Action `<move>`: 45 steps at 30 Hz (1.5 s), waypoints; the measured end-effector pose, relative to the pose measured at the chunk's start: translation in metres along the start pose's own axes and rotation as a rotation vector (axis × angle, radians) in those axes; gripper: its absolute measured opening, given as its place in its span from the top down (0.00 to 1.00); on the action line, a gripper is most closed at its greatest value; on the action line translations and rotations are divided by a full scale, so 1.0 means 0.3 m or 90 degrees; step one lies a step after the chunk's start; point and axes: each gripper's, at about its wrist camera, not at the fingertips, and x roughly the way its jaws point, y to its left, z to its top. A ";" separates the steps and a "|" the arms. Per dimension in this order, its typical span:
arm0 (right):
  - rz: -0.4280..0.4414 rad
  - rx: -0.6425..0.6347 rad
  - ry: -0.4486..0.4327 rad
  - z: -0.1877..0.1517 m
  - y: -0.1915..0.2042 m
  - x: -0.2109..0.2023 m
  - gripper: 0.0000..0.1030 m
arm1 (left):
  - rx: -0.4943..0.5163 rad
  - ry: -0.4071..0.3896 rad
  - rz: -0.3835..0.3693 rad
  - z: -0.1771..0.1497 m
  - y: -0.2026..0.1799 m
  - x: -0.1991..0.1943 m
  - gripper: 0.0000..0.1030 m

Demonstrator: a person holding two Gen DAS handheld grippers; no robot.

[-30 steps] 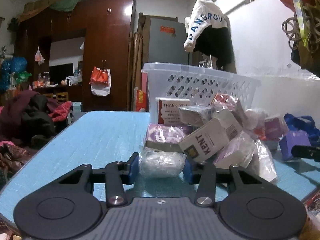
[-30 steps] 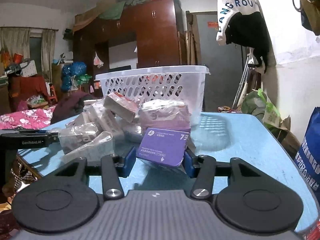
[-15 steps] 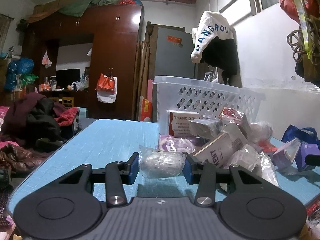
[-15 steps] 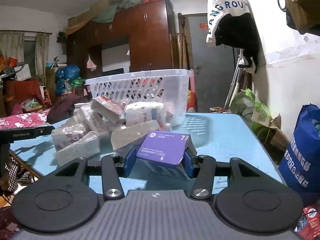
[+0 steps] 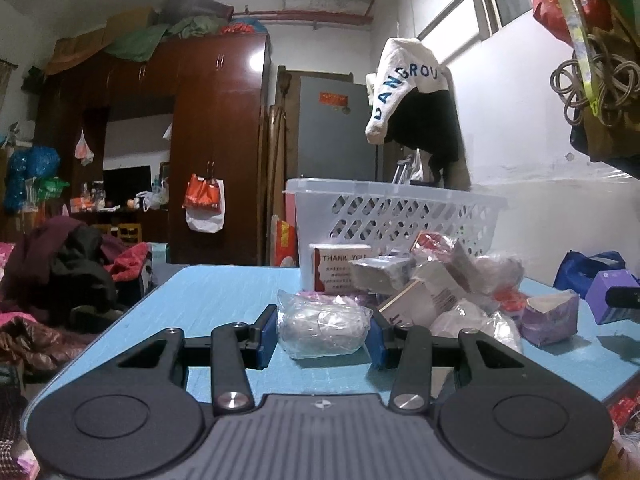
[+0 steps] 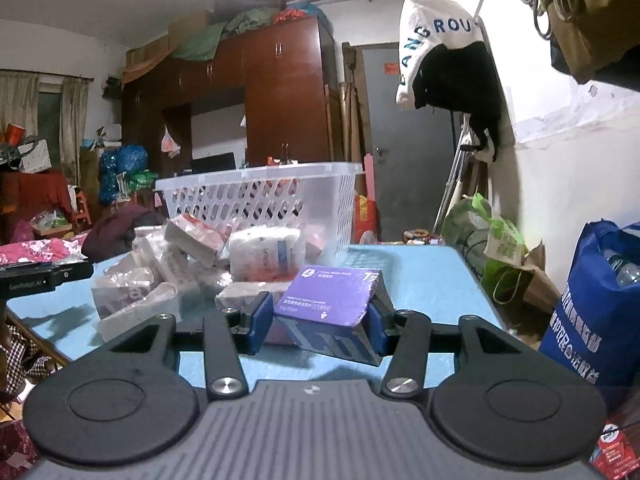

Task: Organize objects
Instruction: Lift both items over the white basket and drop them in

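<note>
Basket behind heaped packets

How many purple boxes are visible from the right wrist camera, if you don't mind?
1: the purple box is gripped in the right gripper. Others may be hidden in the pile.

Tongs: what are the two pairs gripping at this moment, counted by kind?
Clear-wrapped packet: 1, clamped in the left tongs
Purple box: 1, clamped in the right tongs
Total: 2
</note>
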 end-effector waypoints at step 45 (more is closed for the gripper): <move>0.096 -0.064 0.042 0.282 0.030 0.293 0.00 | -0.050 0.055 -0.112 0.317 -0.083 0.199 0.03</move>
